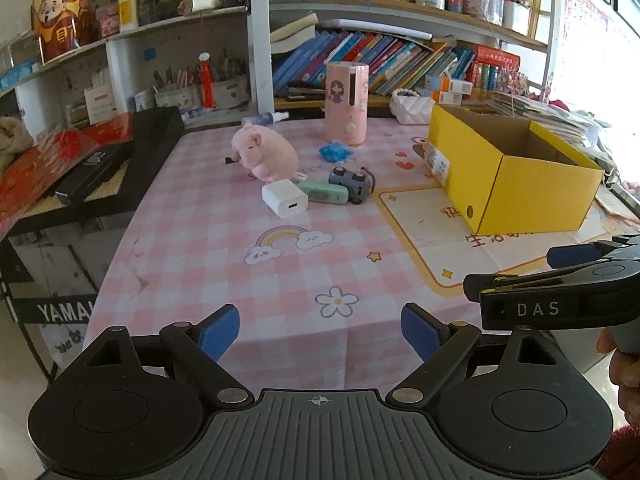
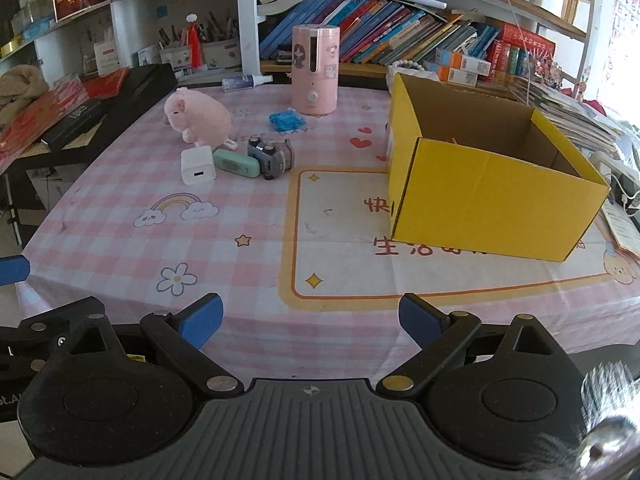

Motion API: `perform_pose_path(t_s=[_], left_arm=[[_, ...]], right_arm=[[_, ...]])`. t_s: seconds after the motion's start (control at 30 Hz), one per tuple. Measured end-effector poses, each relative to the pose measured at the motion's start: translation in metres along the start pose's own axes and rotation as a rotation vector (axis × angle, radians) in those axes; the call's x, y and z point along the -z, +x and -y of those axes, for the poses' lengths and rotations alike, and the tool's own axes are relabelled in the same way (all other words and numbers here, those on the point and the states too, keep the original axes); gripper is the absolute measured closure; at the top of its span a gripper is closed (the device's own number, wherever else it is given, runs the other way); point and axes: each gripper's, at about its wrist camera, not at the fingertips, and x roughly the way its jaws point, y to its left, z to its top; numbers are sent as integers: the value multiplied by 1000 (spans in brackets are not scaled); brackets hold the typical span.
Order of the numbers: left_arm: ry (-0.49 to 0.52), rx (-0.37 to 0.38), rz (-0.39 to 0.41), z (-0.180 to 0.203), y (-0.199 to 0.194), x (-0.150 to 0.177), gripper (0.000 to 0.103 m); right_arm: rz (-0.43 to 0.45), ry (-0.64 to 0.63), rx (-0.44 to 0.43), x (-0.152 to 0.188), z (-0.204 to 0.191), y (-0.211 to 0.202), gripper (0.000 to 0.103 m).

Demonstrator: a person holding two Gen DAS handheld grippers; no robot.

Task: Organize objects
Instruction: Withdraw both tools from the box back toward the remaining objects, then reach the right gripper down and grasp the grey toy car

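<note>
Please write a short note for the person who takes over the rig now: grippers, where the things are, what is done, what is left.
Left gripper: open, empty, at the near table edge.
Right gripper: open, empty, beside it.
Yellow box: open, on the right; nothing shows inside, though its floor is mostly hidden.
On the tablecloth, clustered left of the box: pink plush, white charger, green case, toy car, blue packet.
Done: nothing yet, by the look of it.
Left: all five, probably into the box.

Both wrist cameras look down and forward from beyond the table's [image 1: 280, 280] near edge toward the back shelves [image 2: 400, 40]. The left view sits further left; both share the yellow box [image 1: 516, 184] and the toy cluster.
</note>
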Motion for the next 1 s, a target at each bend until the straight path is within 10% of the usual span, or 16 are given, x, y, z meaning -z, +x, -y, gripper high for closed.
perform_pose_path(t_s=[1.0], left_arm=[[-68, -77, -36, -22, 91, -67, 13]], right_arm=[[-33, -89, -82, -94, 1, 103, 8]])
